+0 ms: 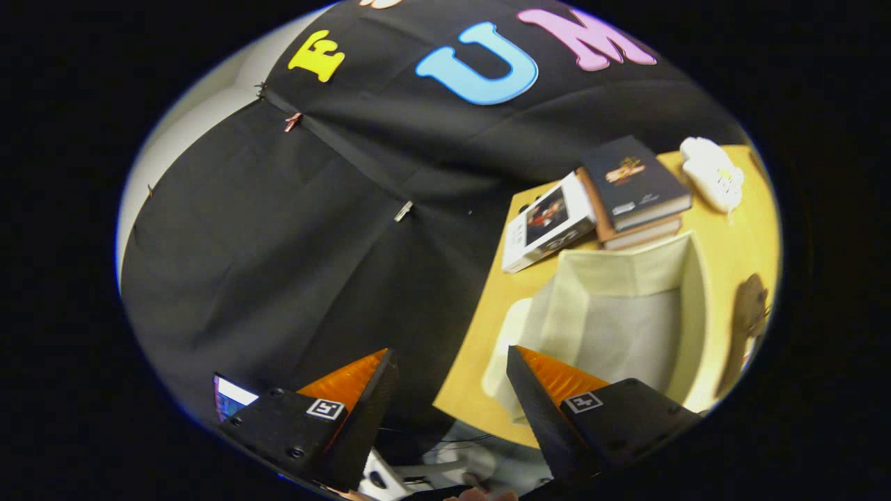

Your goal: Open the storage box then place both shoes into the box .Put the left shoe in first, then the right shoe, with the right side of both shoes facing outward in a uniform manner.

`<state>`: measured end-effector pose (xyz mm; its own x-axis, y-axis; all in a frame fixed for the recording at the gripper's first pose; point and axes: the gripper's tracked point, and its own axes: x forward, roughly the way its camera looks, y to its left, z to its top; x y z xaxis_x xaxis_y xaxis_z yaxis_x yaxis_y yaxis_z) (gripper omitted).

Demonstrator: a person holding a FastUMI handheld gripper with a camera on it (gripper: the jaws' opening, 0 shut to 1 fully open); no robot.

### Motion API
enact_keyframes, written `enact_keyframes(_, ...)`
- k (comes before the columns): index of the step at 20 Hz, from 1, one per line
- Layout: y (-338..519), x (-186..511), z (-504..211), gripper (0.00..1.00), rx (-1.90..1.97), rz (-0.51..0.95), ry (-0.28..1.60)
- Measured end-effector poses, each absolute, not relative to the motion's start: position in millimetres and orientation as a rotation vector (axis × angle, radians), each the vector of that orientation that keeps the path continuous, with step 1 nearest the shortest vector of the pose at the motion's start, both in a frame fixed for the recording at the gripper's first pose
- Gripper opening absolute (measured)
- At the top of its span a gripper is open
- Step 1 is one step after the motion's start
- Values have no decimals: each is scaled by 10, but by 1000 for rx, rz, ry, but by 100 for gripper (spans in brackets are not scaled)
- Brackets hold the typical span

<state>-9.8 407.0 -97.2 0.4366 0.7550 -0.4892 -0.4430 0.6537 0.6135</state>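
Your tongs [451, 390] hang parted over the yellow wooden table's [738, 229] edge, one finger before the open cream fabric storage box [626, 313]. Beyond the box lie stacked hardcover books [637, 191], a white boxed book [546, 229] beside them, and a white plush toy [711, 172] toward the far corner.

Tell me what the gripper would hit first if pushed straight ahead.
Probably the black cloth wall: the gripper, jaws open and empty, points past the table's edge, with the open storage box off beside one finger. Depth is unclear.

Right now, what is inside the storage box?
The storage box stands open; its visible pale lining holds nothing. The open tool covers its near corner, so that part cannot be judged.
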Motion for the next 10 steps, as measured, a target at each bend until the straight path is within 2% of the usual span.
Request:
enact_keyframes(5,2851,301,-1051,98,275,579,711)
enact_keyframes(10,1573,449,-1659,98,88,357,724)
